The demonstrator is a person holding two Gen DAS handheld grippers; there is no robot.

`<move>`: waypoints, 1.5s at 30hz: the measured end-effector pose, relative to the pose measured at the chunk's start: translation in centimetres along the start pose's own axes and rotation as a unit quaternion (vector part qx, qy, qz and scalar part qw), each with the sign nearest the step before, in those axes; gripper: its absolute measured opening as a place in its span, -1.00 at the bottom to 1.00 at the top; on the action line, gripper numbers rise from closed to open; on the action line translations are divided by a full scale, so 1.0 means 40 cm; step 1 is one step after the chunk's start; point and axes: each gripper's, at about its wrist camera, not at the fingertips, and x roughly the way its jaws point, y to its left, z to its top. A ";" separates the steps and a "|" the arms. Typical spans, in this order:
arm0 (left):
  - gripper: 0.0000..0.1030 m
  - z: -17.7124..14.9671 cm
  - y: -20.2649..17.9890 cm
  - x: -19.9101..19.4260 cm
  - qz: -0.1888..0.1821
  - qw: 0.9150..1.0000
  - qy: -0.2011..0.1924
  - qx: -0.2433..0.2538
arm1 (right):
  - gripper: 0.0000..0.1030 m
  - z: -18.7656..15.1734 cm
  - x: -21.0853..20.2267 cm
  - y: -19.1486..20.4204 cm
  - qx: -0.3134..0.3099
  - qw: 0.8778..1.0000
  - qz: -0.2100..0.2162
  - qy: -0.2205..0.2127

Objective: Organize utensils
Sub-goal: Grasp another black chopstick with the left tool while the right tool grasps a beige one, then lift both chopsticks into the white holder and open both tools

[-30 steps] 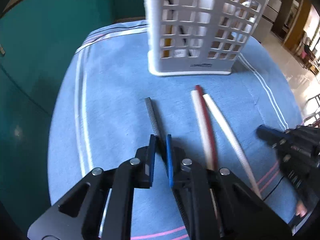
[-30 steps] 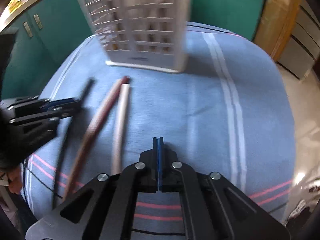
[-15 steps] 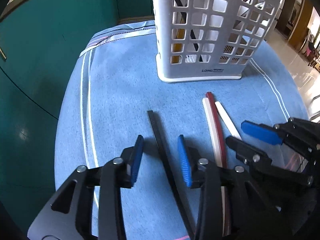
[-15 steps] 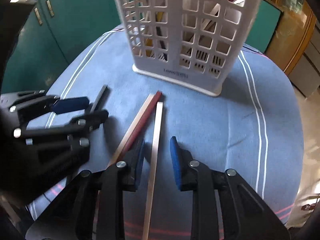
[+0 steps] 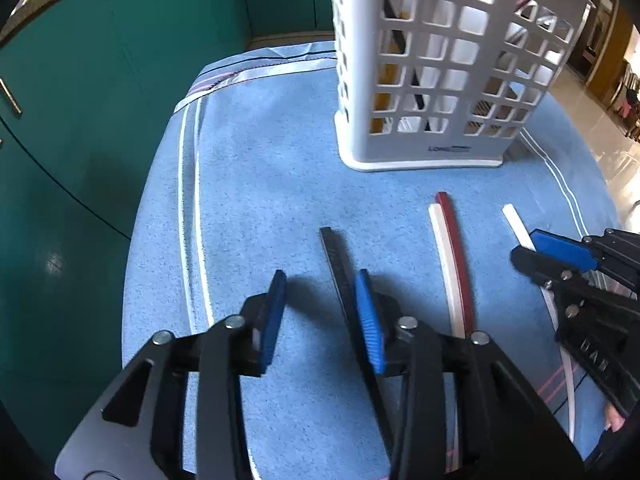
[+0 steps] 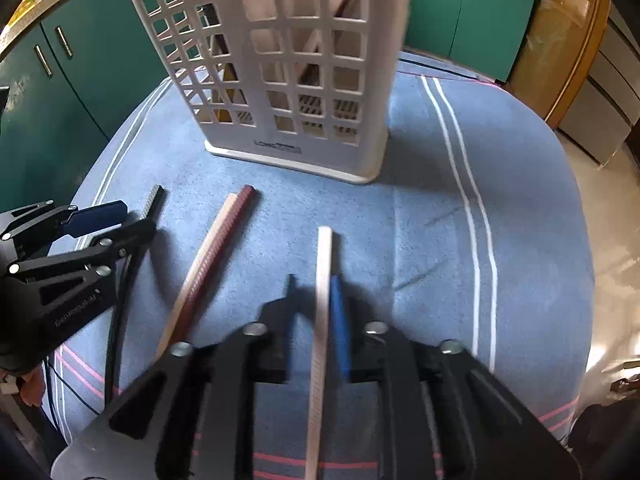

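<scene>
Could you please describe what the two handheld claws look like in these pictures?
Both are built alike: the left claw and right claw have matte black angular frames with triangular cut-outs, silver rivets at the pivots and flat blue pads lining the fingers. Pale lettering runs along the side of each frame, too blurred to read. No sleeve is visible.
</scene>
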 end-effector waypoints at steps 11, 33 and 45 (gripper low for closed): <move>-0.79 0.010 0.007 0.014 -0.016 1.000 -0.006 0.001 | -0.87 0.047 0.034 0.075 -0.011 1.000 0.020 0.005; -0.88 0.061 -0.006 -0.570 -0.031 0.970 -0.243 0.001 | -0.87 0.034 -0.542 -0.063 0.016 0.970 0.090 -0.225; -0.88 0.225 -0.005 -0.808 -0.008 0.942 -0.336 0.018 | -0.87 0.192 -0.776 -0.086 0.012 0.948 0.054 -0.312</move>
